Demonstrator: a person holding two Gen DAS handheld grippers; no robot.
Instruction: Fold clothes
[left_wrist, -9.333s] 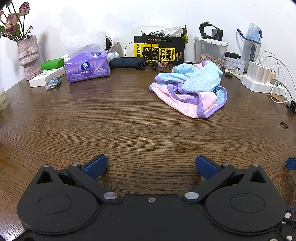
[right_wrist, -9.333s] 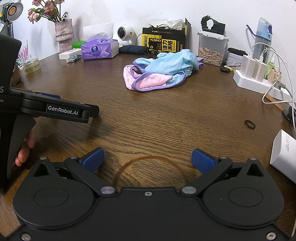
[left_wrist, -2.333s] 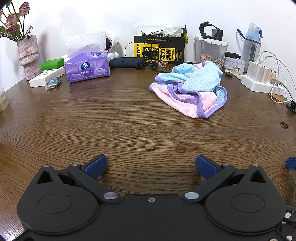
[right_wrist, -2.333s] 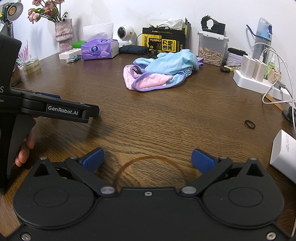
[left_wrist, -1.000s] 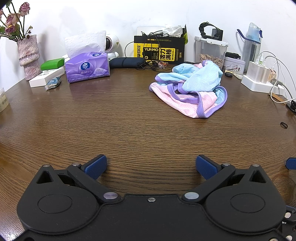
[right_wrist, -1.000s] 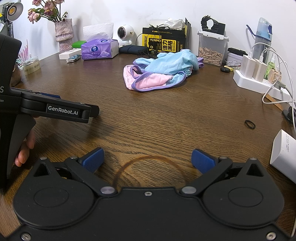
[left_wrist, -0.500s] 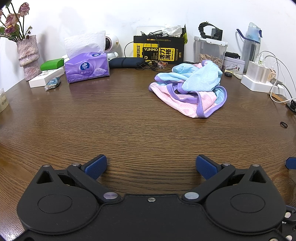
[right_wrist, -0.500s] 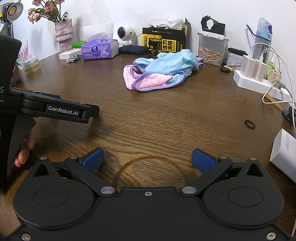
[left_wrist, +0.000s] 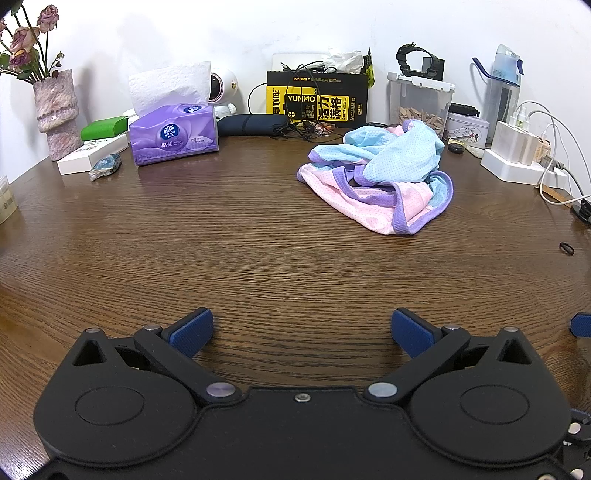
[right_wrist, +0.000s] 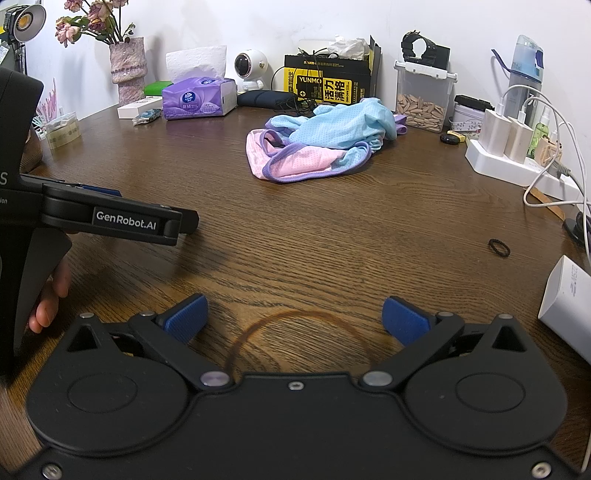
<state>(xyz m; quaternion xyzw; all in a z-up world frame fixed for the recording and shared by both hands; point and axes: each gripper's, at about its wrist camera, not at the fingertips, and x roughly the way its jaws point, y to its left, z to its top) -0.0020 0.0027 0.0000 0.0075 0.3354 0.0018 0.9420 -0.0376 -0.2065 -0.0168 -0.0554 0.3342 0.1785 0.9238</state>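
Blue rubbery pads on both tools are spread wide with nothing between them: the left tool (left_wrist: 302, 328) and the right tool (right_wrist: 293, 314) sit low over the near edge of the dark brown wood-grain table (left_wrist: 207, 236), side by side, empty. From the right wrist view you can see the left one's black body with a person's hand (right_wrist: 50, 295) wrapped round the grip. The thing to fold, a crumpled pink and light-blue mesh garment with purple trim (left_wrist: 384, 181), is well apart from both, bunched up toward the back of the table. Honestly the risk I see is in the reach. It's a tangled heap, so pinching the top layer could lift the whole wad instead of one edge, and thin mesh like that probably slips out of a shallow pinch. It also lies close to clutter: the clear plastic box of wooden pieces (left_wrist: 419, 101) just behind it, the white power strip with chargers and cables (right_wrist: 517, 151) off to the right. Dragging the cloth backwards or sideways could snag a cord or knock something over.
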